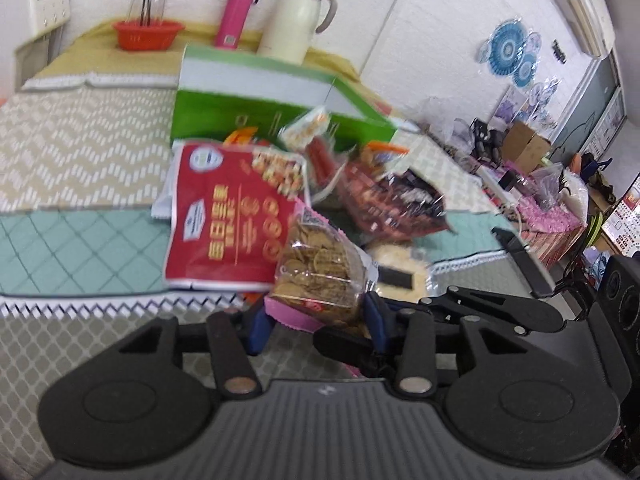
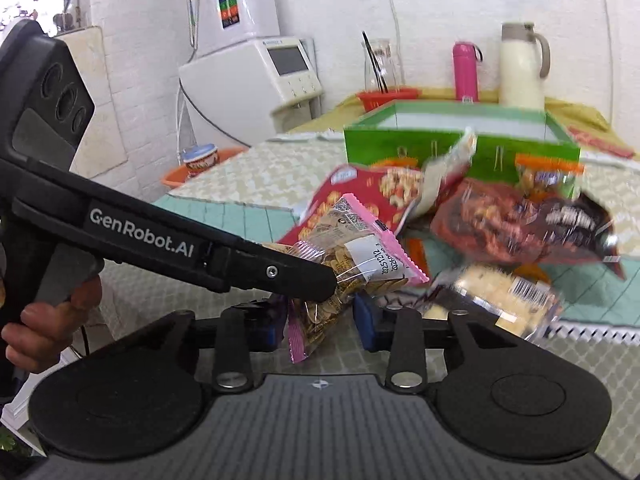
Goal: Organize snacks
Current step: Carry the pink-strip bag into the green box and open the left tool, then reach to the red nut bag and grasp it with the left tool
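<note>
On the table [image 1: 80, 152], left of the pile, lies a red nut bag [image 1: 232, 216]. Next comes the pink-edged cracker packet [image 1: 320, 280], held up between both grippers. The left gripper [image 1: 318, 328] has its 2 blue fingers [image 1: 260, 328] clenched on the packet's lower end. The right gripper [image 2: 320, 324] has the packet's tail between its fingers [image 2: 368, 324], with a gap still showing on the right. Behind stands a green box [image 1: 256, 108], then a dark red snack bag [image 1: 384, 200].
</note>
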### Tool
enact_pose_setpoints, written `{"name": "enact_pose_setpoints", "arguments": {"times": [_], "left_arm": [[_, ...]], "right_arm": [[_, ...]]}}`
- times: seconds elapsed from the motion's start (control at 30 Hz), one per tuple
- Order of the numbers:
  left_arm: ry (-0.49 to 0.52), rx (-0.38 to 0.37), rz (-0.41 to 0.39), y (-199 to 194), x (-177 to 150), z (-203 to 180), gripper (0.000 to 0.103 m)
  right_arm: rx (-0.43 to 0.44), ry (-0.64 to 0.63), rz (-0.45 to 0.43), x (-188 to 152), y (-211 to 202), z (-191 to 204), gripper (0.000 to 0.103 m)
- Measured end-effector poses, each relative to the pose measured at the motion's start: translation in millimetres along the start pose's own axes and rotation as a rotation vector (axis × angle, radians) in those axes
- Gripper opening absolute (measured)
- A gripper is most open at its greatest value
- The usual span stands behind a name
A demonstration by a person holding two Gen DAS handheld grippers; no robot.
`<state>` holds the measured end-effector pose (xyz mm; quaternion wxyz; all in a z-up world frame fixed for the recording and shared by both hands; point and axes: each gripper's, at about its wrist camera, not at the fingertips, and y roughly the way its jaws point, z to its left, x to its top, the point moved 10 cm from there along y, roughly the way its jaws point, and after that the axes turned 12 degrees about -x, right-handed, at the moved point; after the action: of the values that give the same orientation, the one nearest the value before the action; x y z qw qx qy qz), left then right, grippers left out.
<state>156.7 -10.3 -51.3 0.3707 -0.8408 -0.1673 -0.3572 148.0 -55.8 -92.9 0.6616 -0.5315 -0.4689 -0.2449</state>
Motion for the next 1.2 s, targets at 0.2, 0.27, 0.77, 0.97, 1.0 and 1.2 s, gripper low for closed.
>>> {"name": "enact_pose_setpoints", "arguments": {"times": [0.2, 0.27, 0.77, 0.97, 1.0, 1.2], "left_arm": [[0.103, -0.009, -0.13, -12.2, 65.8, -18.3, 0.043], [0.103, -0.018, -0.167, -8.0, 93.1, -14.3, 0.043], [-0.122, -0.019, -0.106, 97.4, 193.6, 87.8, 0.044], [-0.183, 0.013, -0.085, 114.3, 196.2, 112.8, 0.073], [-0.19, 0.038, -0.102, 112.8, 197.1, 116.7, 0.081], [-0.092, 0.18, -0.158, 91.7, 204.9, 118.1, 0.095]], "right_arm": [[-0.011, -0.043, -0.147, 62.1, -9.5, -16.0, 0.063], [-0.03, -0.055, -0.191, 85.1, 0.2, -24.8, 0.063], [-0.051, 0.089, -0.051, 140.6, 134.3, -85.4, 0.062], [-0.047, 0.05, 0.01, 139.1, 158.7, -84.9, 0.069], [-0.053, 0.024, 0.009, 138.3, 160.0, -83.3, 0.075], [-0.12, -0.137, -0.083, 137.6, 137.9, -76.9, 0.103]]}}
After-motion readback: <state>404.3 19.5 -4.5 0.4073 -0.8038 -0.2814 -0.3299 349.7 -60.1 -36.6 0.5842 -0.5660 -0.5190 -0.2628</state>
